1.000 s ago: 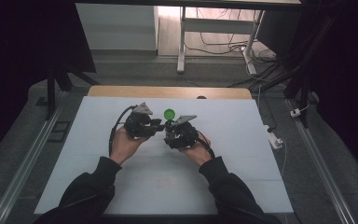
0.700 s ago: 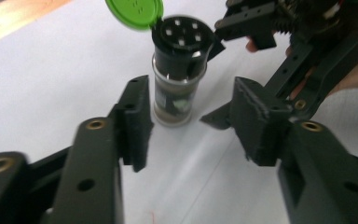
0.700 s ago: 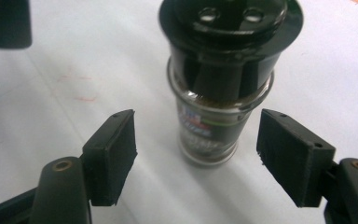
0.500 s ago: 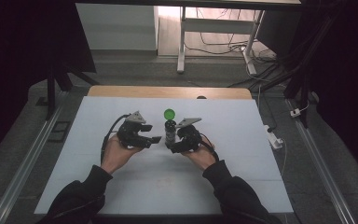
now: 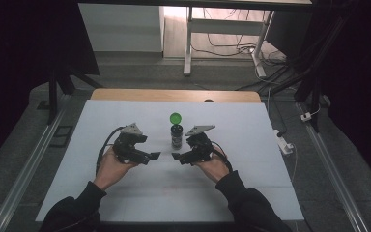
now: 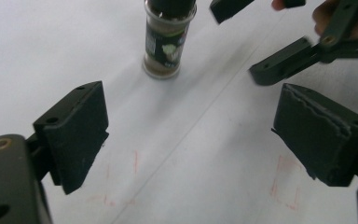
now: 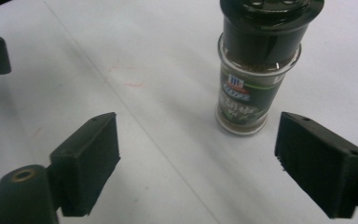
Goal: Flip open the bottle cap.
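A glass spice jar (image 5: 176,137) with a black cap stands upright on the white table (image 5: 251,125). A green round thing (image 5: 176,118) shows just above the cap; I cannot tell whether it rests on the cap or lies behind it. My left gripper (image 5: 153,155) is open, near and left of the jar, with nothing between its pads. My right gripper (image 5: 178,157) is open just in front of the jar, also with nothing in it. The jar (image 6: 168,42) stands ahead of the left gripper (image 6: 191,135). It (image 7: 254,79) stands ahead of the right gripper (image 7: 205,158), slightly right.
The right gripper's fingers (image 6: 284,60) reach into the left gripper view at the upper right. Faint red marks (image 6: 284,186) lie on the table surface. A wooden strip (image 5: 174,95) edges the table's far side. A white power strip (image 5: 284,141) lies off the right edge.
Both grippers have drawn back from the jar toward the person and moved apart. The jar, which they hid one second ago, now stands free.
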